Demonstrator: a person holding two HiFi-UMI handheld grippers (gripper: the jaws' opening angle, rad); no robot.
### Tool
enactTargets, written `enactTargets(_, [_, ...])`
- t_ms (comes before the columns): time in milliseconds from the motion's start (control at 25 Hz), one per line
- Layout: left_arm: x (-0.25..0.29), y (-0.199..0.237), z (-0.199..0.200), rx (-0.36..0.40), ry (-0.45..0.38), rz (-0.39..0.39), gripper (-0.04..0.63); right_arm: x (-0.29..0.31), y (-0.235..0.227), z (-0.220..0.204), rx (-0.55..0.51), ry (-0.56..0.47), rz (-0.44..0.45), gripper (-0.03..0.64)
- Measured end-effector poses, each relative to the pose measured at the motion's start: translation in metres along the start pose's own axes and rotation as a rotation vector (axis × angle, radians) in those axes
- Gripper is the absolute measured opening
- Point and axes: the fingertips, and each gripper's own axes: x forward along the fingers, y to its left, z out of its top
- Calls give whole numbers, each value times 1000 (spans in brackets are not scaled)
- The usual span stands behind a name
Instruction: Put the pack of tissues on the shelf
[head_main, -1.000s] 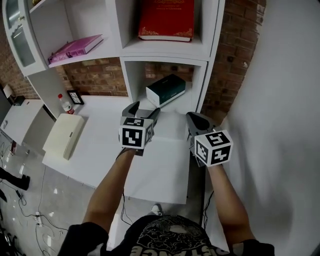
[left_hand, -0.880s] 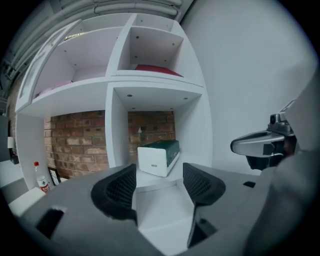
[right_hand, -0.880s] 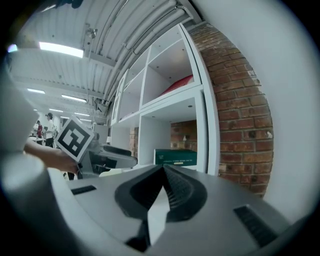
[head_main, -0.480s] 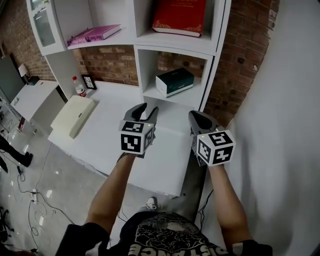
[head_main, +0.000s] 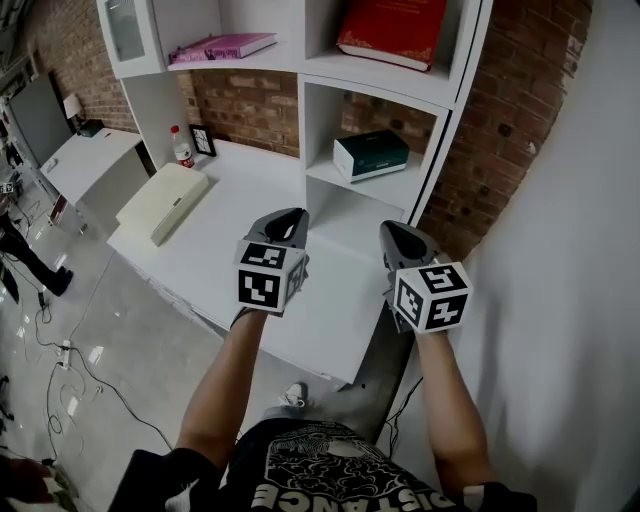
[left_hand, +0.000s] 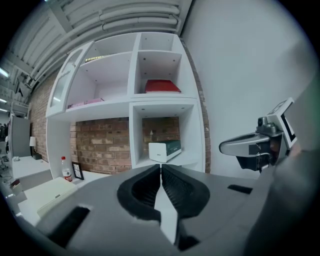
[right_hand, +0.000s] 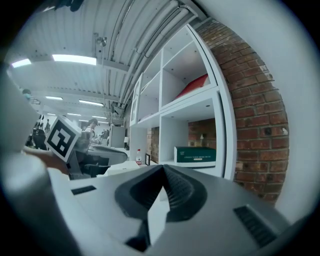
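**Observer:** Where is the pack of tissues (head_main: 371, 155)?

**Operator:** Head view: it rests on the floor of the shelf (head_main: 315, 130), in the lower open cubby, under the compartment with the red book (head_main: 392, 30). I hold nothing. The left gripper (head_main: 285, 218) has just been closing, and its own view shows the jaws met along one line with nothing between them. The right gripper (head_main: 395, 230) is likewise closed and empty.

**Observer:** How does the pack lie relative to your tools?

**Operator:** Ahead of both and higher, well apart from either. Both grippers hover over the white desk (head_main: 230, 240) and point nearly level toward the cubby. The pack's long axis runs across the cubby mouth, somewhat skewed. The left gripper view meets its white short end (left_hand: 165, 150), and the right gripper view meets its long green side (right_hand: 195, 154). In the head view it sits closer to the right gripper's line than the left's.

**Observer:** What does that mean for the next move?

**Operator:** I judge the placing done. If I needed to straighten the pack, the right hand would have the shorter reach.
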Motion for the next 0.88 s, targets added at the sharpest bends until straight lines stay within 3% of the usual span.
enactTargets(880, [-32, 20, -8, -21, 9, 17, 8, 0, 15, 4, -15, -18, 15, 3])
